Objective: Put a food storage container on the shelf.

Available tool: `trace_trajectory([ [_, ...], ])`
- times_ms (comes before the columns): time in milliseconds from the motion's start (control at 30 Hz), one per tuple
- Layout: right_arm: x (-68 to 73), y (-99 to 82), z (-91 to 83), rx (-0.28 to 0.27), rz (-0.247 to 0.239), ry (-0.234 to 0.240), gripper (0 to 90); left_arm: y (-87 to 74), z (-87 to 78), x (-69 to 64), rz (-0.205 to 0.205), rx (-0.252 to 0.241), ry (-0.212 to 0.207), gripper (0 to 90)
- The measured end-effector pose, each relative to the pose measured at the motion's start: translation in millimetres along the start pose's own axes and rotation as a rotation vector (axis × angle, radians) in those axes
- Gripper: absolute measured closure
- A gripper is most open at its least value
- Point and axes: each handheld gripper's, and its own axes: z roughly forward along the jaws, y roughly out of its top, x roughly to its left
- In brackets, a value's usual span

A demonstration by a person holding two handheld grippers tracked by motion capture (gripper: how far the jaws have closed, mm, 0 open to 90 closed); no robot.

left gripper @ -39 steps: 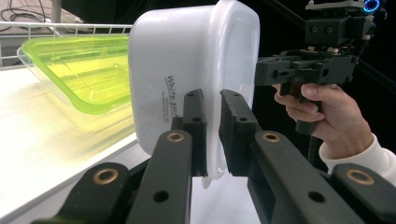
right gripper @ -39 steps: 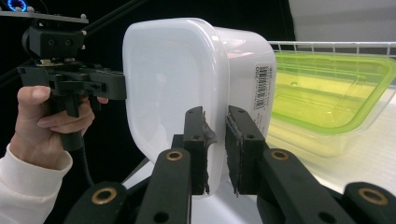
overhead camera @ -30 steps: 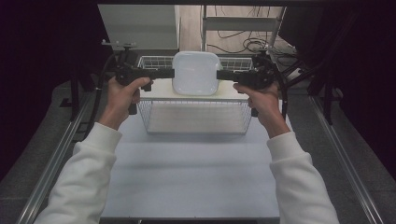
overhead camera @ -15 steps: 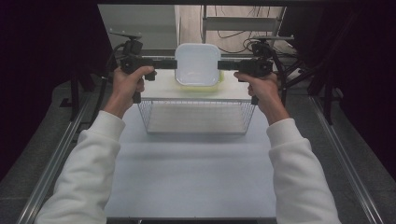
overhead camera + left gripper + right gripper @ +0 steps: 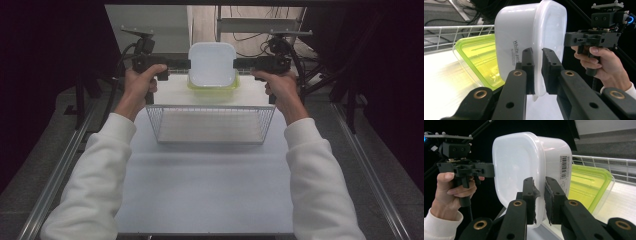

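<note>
A white plastic tub (image 5: 212, 63) hangs in the air on its side, its open side facing away from me. My left gripper (image 5: 186, 64) is shut on its left rim and my right gripper (image 5: 238, 63) on its right rim. In the left gripper view, the gripper (image 5: 537, 53) pinches the tub's (image 5: 524, 32) rim. In the right gripper view, the gripper (image 5: 539, 183) does the same on the tub's (image 5: 524, 162) opposite edge. Just below and behind it lies a clear yellow-green container (image 5: 212, 86), also seen in both gripper views (image 5: 477, 57) (image 5: 586, 185). Whether the two touch I cannot tell.
A wire basket (image 5: 210, 107) stands on the white table (image 5: 210, 190) in front of my hands, with its wire wall behind the green container. Dark metal frames and cables stand beyond the table's far edge. A rail runs along each side.
Both grippers have risen and moved away from me with the white tub. The yellow-green container beneath it has come into sight.
</note>
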Motion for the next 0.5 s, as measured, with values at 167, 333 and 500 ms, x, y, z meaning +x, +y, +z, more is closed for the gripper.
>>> trace_trajectory([
  [167, -7.6, 4.1, 2.7, 0.008, 0.053, 0.012, 78.9, 2.5, 4.9, 8.8, -0.043, 0.008, -0.007, 80.9],
  [333, -20.1, 4.6, 7.4, 0.010, 0.117, 0.022, 78.8, 3.3, 11.2, 14.9, -0.096, 0.016, -0.006, 80.8],
  [500, -26.1, 5.7, 9.8, 0.001, 0.164, 0.033, 78.7, 5.3, 13.2, 20.8, -0.149, 0.008, -0.024, 80.8],
])
